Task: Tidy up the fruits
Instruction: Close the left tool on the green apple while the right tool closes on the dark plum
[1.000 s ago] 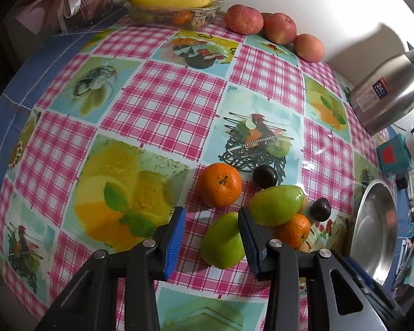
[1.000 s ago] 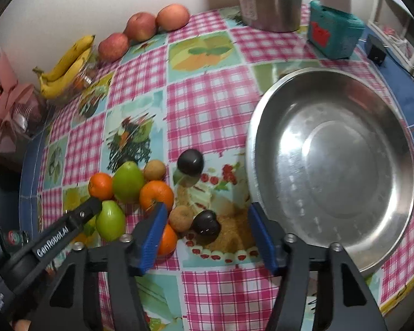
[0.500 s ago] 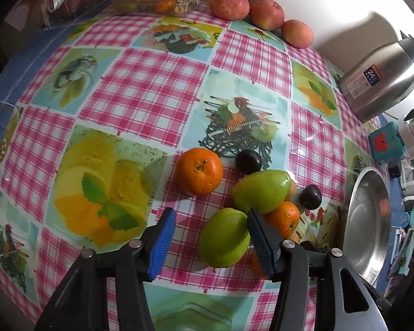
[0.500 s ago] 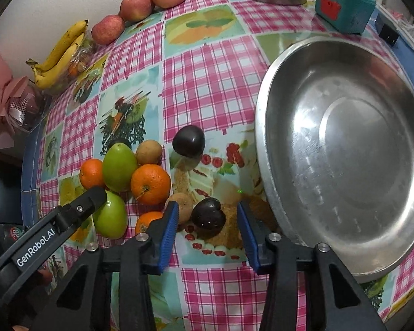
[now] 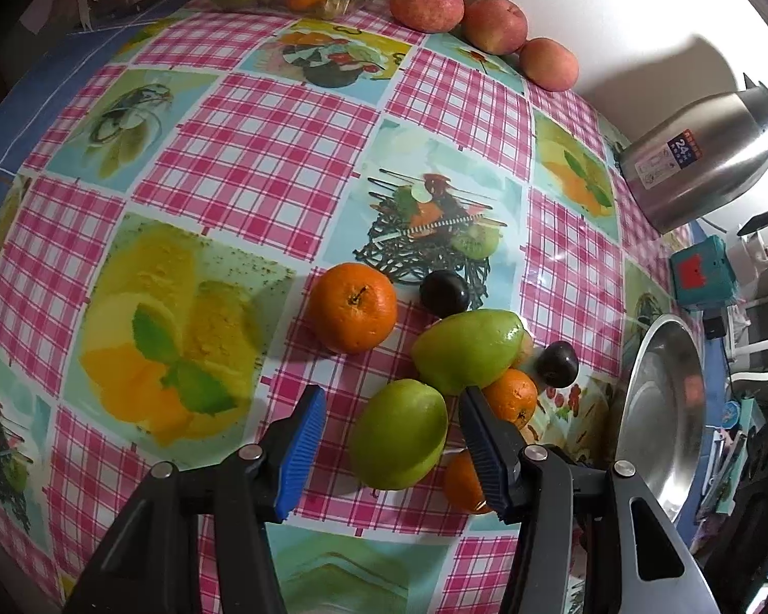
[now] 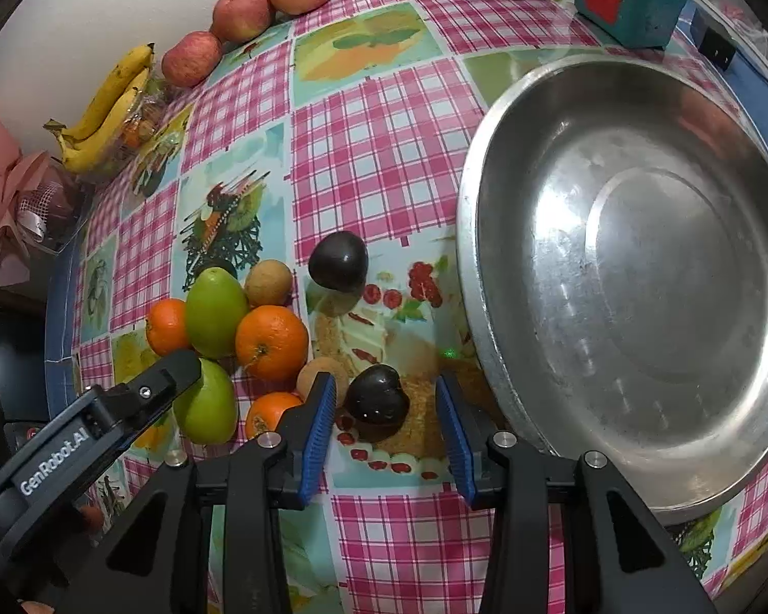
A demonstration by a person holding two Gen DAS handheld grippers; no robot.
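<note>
Here both jaws stand apart: left gripper (image 5: 391, 442) straddles green fruit (image 5: 398, 435), right gripper (image 6: 384, 417) a plum (image 6: 377, 395) beside the pan (image 6: 468, 266).

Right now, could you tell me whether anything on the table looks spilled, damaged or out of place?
Nothing stands out: the loose fruit sits intact beside the pan, which holds nothing yet, and the kettle stands upright.

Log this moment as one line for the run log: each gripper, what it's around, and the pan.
left gripper: open around green fruit | right gripper: jaws just closing, open around dark plum | steel pan: holds no fruit
</note>
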